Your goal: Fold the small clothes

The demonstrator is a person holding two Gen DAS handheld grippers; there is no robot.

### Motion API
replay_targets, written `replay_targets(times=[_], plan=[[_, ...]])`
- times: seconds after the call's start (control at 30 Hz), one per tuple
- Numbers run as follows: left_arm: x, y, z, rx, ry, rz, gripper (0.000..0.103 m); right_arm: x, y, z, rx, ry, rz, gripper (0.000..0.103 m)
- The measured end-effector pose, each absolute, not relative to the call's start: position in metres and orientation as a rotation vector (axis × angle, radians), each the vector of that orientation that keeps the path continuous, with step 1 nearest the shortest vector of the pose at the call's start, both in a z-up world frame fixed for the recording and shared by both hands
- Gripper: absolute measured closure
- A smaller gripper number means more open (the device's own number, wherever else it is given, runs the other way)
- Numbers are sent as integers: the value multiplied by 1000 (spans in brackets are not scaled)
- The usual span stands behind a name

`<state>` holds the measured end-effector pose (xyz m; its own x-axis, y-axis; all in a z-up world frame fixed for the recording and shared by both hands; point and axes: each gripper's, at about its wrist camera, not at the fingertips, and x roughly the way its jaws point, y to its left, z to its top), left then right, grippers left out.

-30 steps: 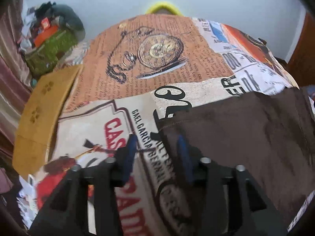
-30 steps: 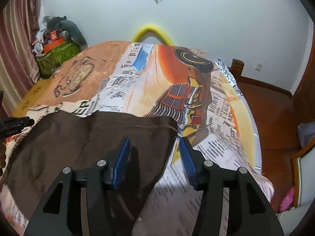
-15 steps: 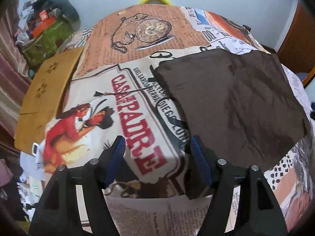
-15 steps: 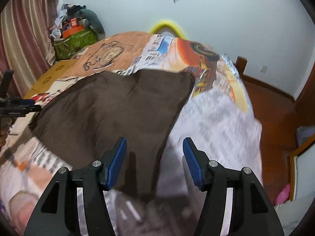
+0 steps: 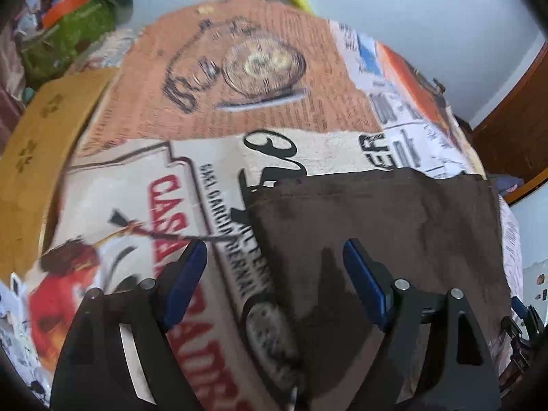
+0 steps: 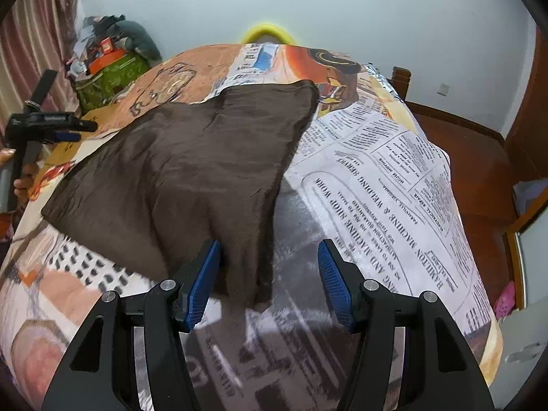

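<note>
Brown garment [image 6: 191,171] lies spread flat on the printed bedspread [image 6: 394,178] of the bed. Left tongs [image 5: 274,284] hang wide apart over the garment's near left edge; right tongs [image 6: 270,284] gape wide at its near right corner, gripping nothing.
</note>
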<state>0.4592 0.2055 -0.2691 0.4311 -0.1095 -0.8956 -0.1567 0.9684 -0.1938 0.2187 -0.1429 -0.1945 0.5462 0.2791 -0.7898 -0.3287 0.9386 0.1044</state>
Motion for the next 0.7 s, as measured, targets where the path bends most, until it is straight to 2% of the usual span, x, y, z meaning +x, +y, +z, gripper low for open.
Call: replay_targets(times=[0.17,0.2,0.23,0.27,0.33,0.37,0.43,0.63,0.67,0.7], plan=[[486,203,-305,-308,1192,5,22,228,-151,-197,12,928,355,48],[488,205,-307,-346,1180,-11,28,228,-152,-197,17,929,356,48],[488,206,-308,-372,1175,-25,43,228,-152,-197,18,929,357,48],[490,207,-307,-411,1173,-55,50,229,-152,-197,15,931,356,48],[489,203,-302,-411,1155,-61,83,228,-150,-195,16,929,361,48],[489,200,-301,-400,1159,-68,87,226,-150,-194,25,928,368,48],[487,193,-296,-354,1161,-51,92,224,-150,-193,43,931,383,48],[470,186,-288,-281,1163,-11,95,219,-134,-206,5,994,462,48],[466,187,-287,-280,1164,-1,95,218,-132,-209,-12,999,468,51],[463,189,-286,-277,1163,5,95,217,-128,-212,-46,997,466,62]])
